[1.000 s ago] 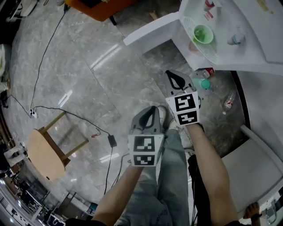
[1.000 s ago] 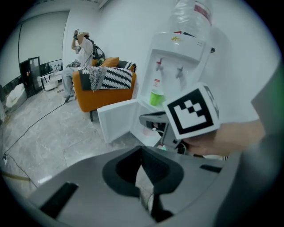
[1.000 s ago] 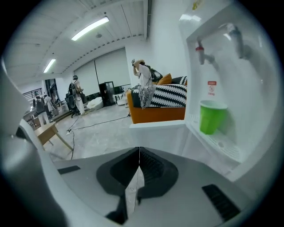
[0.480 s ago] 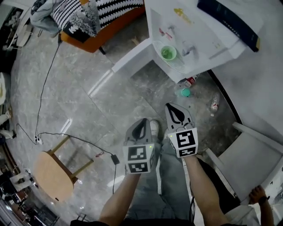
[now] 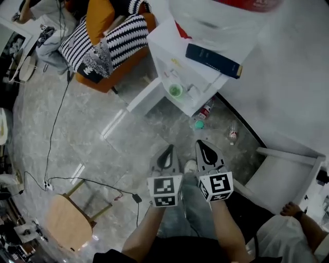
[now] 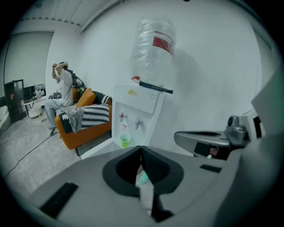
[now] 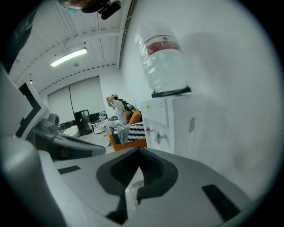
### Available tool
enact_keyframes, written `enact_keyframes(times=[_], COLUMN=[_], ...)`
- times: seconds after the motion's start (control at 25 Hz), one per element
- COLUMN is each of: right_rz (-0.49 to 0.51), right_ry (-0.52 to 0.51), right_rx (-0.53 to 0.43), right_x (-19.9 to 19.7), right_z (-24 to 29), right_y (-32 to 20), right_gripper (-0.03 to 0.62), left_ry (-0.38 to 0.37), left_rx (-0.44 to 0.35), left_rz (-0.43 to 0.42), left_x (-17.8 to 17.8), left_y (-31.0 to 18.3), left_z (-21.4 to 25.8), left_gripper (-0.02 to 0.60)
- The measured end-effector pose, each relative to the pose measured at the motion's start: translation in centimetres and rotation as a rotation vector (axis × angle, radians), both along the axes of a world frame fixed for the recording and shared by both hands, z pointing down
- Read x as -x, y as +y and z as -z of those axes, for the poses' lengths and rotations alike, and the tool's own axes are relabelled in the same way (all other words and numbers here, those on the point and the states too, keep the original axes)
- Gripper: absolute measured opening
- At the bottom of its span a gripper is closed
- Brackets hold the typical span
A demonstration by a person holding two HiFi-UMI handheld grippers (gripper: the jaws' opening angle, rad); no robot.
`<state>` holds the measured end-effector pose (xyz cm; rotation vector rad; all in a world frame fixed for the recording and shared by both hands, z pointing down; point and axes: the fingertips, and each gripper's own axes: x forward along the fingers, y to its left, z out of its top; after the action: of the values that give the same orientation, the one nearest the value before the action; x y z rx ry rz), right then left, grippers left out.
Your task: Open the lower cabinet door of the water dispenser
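Observation:
The white water dispenser (image 5: 198, 67) stands against the wall with a big clear bottle (image 5: 221, 15) on top. Its lower cabinet door (image 5: 146, 97) is swung open to the left. A green cup (image 5: 175, 91) sits under the taps. My left gripper (image 5: 168, 148) and right gripper (image 5: 202, 144) hang side by side over the floor, well short of the dispenser, both shut with nothing in them. The left gripper view shows its jaws (image 6: 141, 148) closed, with the dispenser (image 6: 133, 111) ahead. In the right gripper view the jaws (image 7: 139, 150) are closed too, dispenser (image 7: 171, 119) beyond.
Small bottles (image 5: 205, 110) lie on the floor at the dispenser's foot. An orange sofa (image 5: 110, 51) with striped cushions stands to the left. There is a wooden stool (image 5: 67, 223) and a floor cable (image 5: 56, 128) at lower left. A white chair (image 5: 280, 174) and a person's hand (image 5: 290, 209) are at right.
Both grippers have risen and drawn back from the dispenser, staying shut. The view has tipped up, bringing the dispenser's top and bottle into sight. The cabinet door stays open.

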<state>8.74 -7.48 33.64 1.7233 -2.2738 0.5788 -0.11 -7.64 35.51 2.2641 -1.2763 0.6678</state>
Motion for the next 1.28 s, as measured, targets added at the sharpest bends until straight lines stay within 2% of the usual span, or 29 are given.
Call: enact_keyframes(times=[0.4,0.76,1.08,1.28], right_rz=[-0.097,-0.17,-0.169,-0.158], right_ry=[0.025,0.024,0.014,0.012], right_rx=[-0.145,-0.215,-0.343,-0.396], right_x=[-4.6,-7.0,-7.9,-8.3], right_z=[12.4,19.1,25.8,28.3], right_y=[1.8,5.7,7.3,8.0], right_gripper=[0.011,0.011,0.011,0.011], left_ry=[0.085,0.149,0.195,0.206], left_rx=[-0.124,-0.227,-0.376,-0.452], left_rz=[-0.095,-0.181,-0.256,-0.272], left_x=[-5.1,-9.1,-11.5,-12.3], left_y=[1.1,2.6,3.7,4.2], left_z=[11.1,18.8,26.7,29.8], left_gripper=[0.012,0.011,0.011,0.011])
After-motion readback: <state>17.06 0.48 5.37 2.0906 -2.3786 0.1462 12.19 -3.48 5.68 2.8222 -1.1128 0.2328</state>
